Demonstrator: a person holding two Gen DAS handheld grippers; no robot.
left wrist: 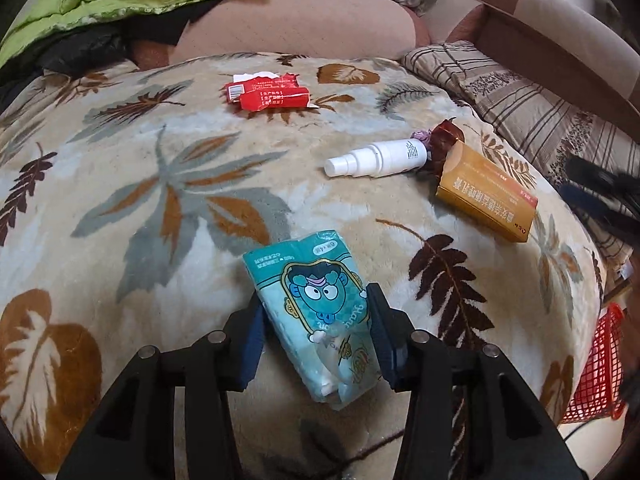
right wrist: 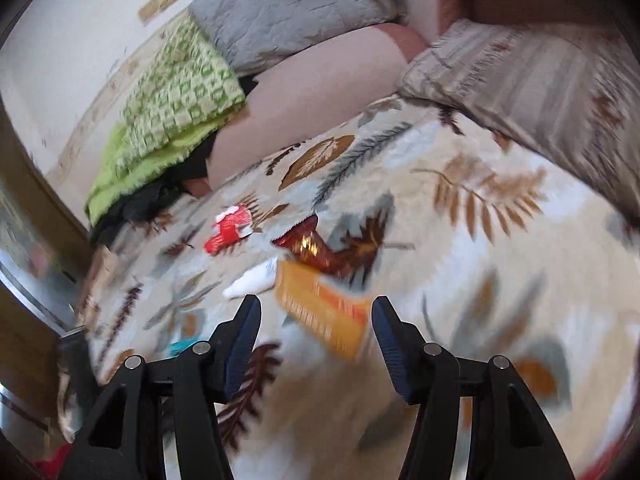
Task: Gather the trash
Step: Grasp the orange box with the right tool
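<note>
On the leaf-print blanket (left wrist: pixel 120 184), our left gripper (left wrist: pixel 316 320) pinches a teal tissue pack (left wrist: pixel 316 320) between both fingers (left wrist: pixel 252 332). Our right gripper (right wrist: pixel 316 332) hangs with fingers spread wide and empty above the orange box (right wrist: pixel 324 312), beside a white spray bottle (left wrist: pixel 380 158).

Soft, even daylight fills both views, with only faint shadows under the objects. The left wrist view is sharp at its centre; the leaf-patterned blanket (left wrist: pixel 160 184) bulges and bends toward the dark circular rim. The right wrist view is smeared by motion blur, so the orange box (right wrist: pixel 328 312) print is unreadable.
</note>
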